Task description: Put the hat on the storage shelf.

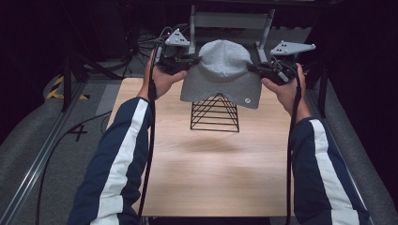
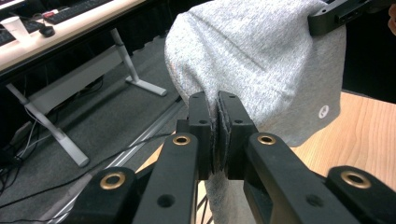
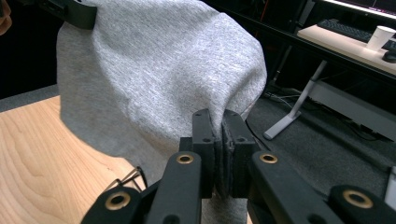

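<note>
High view: A grey hat (image 1: 221, 75) is held above a black wire stand (image 1: 215, 114) shaped like a pyramid, at the far end of a wooden table (image 1: 211, 173). The left gripper (image 1: 190, 60) pinches the hat's left edge; the right gripper (image 1: 256, 69) pinches its right edge. The cloth hangs spread between them, its lower hem draped over the stand's peak. Whether the peak sits inside the opening or merely behind the cloth cannot be told.

Left gripper view: The left gripper (image 2: 218, 105) is clenched, with a fold of the hat (image 2: 261, 56) pressed between its pads. The right gripper's black tip (image 2: 334, 16) bites the far edge of the cloth. A small round badge (image 2: 323, 111) faces the camera, with the table (image 2: 369, 135) beyond.

Right gripper view: The right gripper (image 3: 219, 122) is likewise clenched on a thin fold of the hat (image 3: 154, 70). Part of the stand (image 3: 133, 177) shows below the hem.

Hazards: Each grip holds only a narrow strip of cloth; a sideways pull may slip a fold free, dropping that side. If the opening is not centred, lowering may catch the hem on a wire rung and leave the hat crooked. Downward force off-centre may tip or slide the light stand.
</note>
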{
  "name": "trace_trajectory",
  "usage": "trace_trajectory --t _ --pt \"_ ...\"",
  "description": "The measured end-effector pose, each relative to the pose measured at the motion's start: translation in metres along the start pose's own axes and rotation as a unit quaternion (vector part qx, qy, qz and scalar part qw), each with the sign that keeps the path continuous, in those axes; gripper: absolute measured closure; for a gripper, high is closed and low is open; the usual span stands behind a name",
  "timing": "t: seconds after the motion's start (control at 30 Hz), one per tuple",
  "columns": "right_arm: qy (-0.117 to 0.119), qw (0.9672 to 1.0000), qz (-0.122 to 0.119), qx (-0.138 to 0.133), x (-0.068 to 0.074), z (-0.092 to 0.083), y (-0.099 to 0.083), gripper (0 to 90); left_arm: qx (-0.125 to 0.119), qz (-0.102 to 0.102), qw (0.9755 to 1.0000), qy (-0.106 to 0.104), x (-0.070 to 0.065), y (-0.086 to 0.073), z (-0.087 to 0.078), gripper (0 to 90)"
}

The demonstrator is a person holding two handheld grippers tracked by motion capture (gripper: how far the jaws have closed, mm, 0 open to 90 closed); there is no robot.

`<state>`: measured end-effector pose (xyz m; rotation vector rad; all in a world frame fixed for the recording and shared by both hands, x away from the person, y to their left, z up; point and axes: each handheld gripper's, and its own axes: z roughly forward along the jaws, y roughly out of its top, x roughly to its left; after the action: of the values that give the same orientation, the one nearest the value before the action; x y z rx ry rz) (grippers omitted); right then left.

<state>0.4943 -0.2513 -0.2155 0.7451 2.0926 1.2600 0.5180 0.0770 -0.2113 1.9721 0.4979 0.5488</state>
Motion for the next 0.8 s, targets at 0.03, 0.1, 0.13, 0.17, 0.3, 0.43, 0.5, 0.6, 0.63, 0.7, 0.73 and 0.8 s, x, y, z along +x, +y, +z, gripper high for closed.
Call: trace_trajectory --t 0.03,0.1,0.13,0.17,0.3,0.43,0.5,0.6,0.63,0.7,0.73,0.8 --pt "0.0 1.0 0.0 -0.001 0.001 0.0 0.0 85.5 0.001 -0.001 1.0 -0.001 -0.001 0.0 -0.001 85.1" --pt "0.001 1.0 -0.001 -0.005 0.003 -0.002 -0.001 85.5 -0.004 -0.001 1.0 -0.003 -0.002 0.0 -0.003 85.1" --pt "0.002 1.0 0.001 -0.006 0.003 -0.004 -0.001 85.5 -0.006 0.0 1.0 -0.006 -0.004 0.0 -0.005 85.1" --pt "0.002 0.9999 0.002 -0.01 0.004 -0.006 0.0 85.5 -0.005 0.004 1.0 -0.007 -0.005 0.0 -0.006 85.1" --pt "0.003 0.9999 0.002 -0.012 0.004 -0.011 -0.001 85.5 -0.007 0.008 0.9999 -0.012 -0.008 -0.001 -0.009 85.1" --pt "0.005 0.9999 0.002 -0.009 0.004 -0.012 -0.005 85.5 -0.006 0.009 0.9998 -0.016 -0.011 -0.003 -0.009 85.1" --pt "0.005 1.0 0.0 -0.008 0.005 -0.012 -0.007 85.5 -0.007 0.01 0.9998 -0.016 -0.011 -0.006 -0.009 85.0" --pt "0.006 1.0 0.002 -0.006 0.005 -0.012 -0.01 85.5 0.003 0.009 0.9998 -0.015 -0.012 -0.009 -0.006 85.0" --pt "0.006 1.0 0.002 -0.006 0.005 -0.012 -0.01 85.5 0.003 0.009 0.9998 -0.015 -0.012 -0.009 -0.006 85.0" --pt "0.005 1.0 -0.001 0.003 0.007 -0.008 -0.013 85.4 0.015 0.013 0.9998 -0.01 -0.012 -0.013 -0.002 85.0" --pt "0.004 1.0 -0.002 0.007 0.008 -0.005 -0.015 85.5 0.015 0.008 0.9998 -0.008 -0.012 -0.016 0.002 85.0" --pt "0.006 0.9999 -0.001 0.012 0.009 0.0 -0.018 85.4 0.021 0.001 0.9997 -0.008 -0.01 -0.022 0.007 84.9"
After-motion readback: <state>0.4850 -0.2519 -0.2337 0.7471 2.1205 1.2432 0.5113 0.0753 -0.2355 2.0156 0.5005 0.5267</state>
